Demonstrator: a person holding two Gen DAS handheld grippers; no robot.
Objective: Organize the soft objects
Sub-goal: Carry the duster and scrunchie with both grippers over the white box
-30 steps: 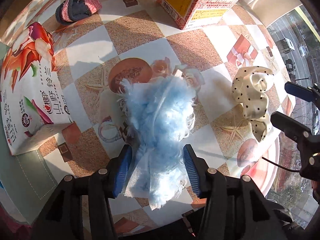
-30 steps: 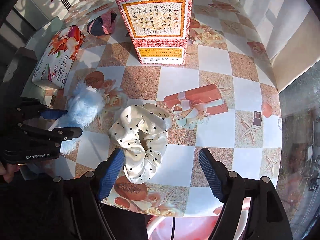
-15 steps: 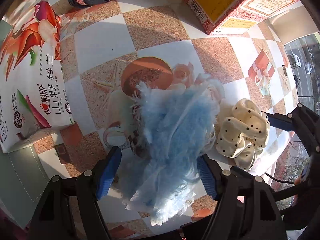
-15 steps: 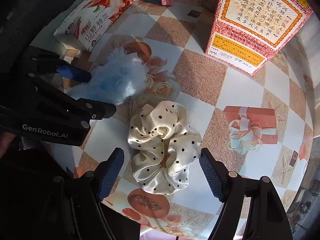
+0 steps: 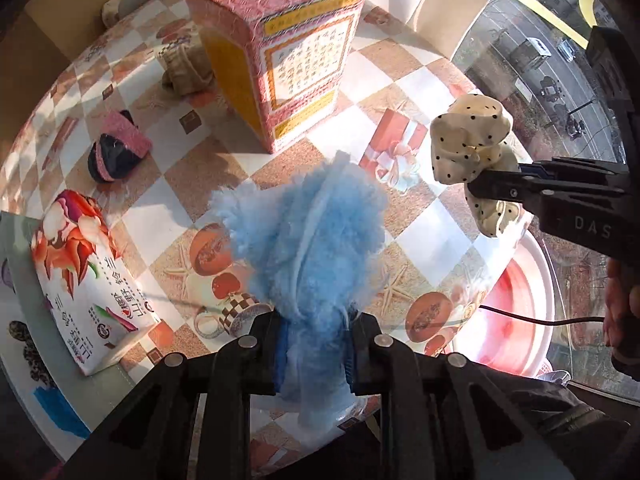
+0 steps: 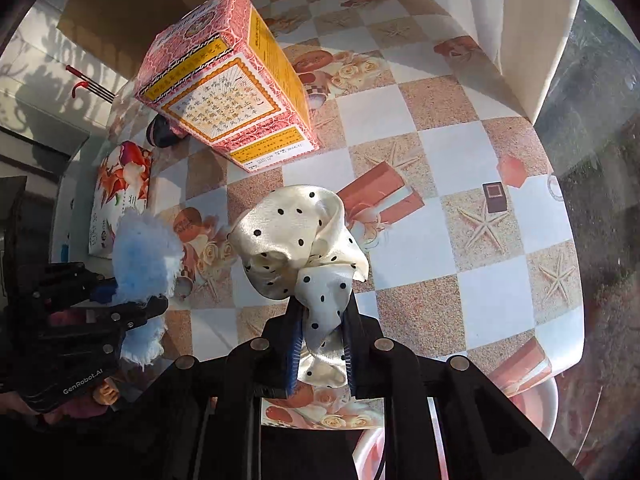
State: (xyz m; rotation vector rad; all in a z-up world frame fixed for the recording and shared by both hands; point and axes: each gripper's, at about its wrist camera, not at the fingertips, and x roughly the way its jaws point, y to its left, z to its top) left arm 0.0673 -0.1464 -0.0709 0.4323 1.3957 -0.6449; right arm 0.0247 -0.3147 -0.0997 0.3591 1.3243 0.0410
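Observation:
My left gripper (image 5: 316, 344) is shut on a fluffy blue scrunchie (image 5: 308, 240) and holds it above the patterned table (image 5: 400, 80). My right gripper (image 6: 322, 344) is shut on a cream polka-dot scrunchie (image 6: 296, 236), also lifted off the table. In the left wrist view the cream scrunchie (image 5: 472, 148) hangs from the right gripper (image 5: 496, 188) at the right. In the right wrist view the blue scrunchie (image 6: 140, 256) and left gripper (image 6: 132, 300) are at the left. A pink and navy soft item (image 5: 116, 152) and a beige cloth (image 5: 184, 68) lie farther back.
A tall red and yellow box (image 5: 280, 48) stands mid-table. A flat printed packet (image 5: 80, 272) lies at the left edge. A pink basin (image 5: 516, 300) sits below the table's near right edge, with a black cable (image 5: 540, 320) across it. A window is at the right.
Both grippers have shut on their scrunchies and lifted them off the table. The right gripper was open around the cream scrunchie; the left was open around the blue one.

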